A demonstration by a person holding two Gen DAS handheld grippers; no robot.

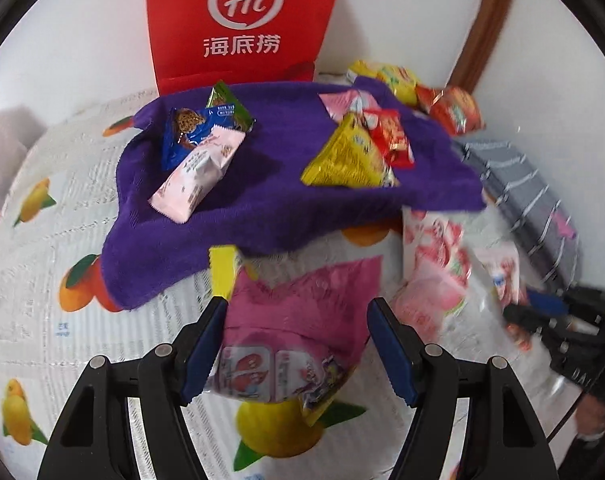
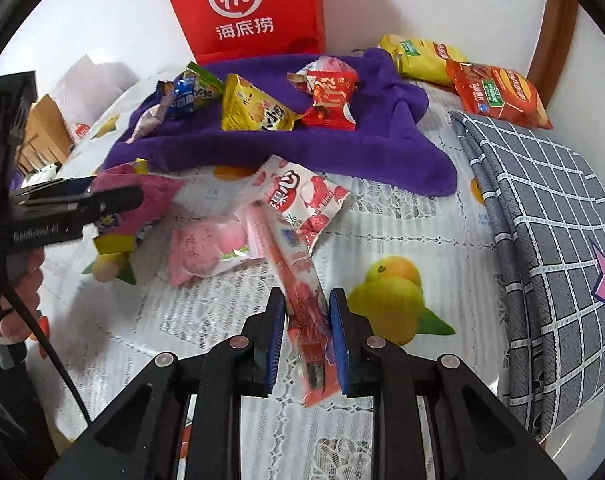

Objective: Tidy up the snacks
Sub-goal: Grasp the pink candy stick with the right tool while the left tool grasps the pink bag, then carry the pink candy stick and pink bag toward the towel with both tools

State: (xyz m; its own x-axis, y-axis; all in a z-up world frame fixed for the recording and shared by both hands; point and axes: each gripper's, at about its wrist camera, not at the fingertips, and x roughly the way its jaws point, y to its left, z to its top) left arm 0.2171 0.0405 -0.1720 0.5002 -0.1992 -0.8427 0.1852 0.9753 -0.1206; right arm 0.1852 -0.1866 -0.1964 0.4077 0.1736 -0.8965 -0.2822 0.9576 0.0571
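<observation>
A purple towel (image 1: pixel 262 200) lies on the table with several snack packets on it: a pink one (image 1: pixel 194 172), a blue one (image 1: pixel 186 132), a yellow one (image 1: pixel 350 156) and a red one (image 1: pixel 394 136). My left gripper (image 1: pixel 298 308) is open around a pink snack bag (image 1: pixel 298 320) lying on the tablecloth in front of the towel; the bag also shows in the right wrist view (image 2: pixel 142 200). My right gripper (image 2: pixel 307 300) is shut on a long red snack stick packet (image 2: pixel 306 292). A white-red packet (image 2: pixel 306 196) and a pink packet (image 2: pixel 206 252) lie beyond it.
A red paper bag (image 1: pixel 242 20) stands against the wall behind the towel. A yellow chip bag (image 2: pixel 422 56) and an orange one (image 2: pixel 498 92) lie at the back right. A folded grey checked cloth (image 2: pixel 542 208) lies at the right. The tablecloth (image 2: pixel 382 240) has fruit prints.
</observation>
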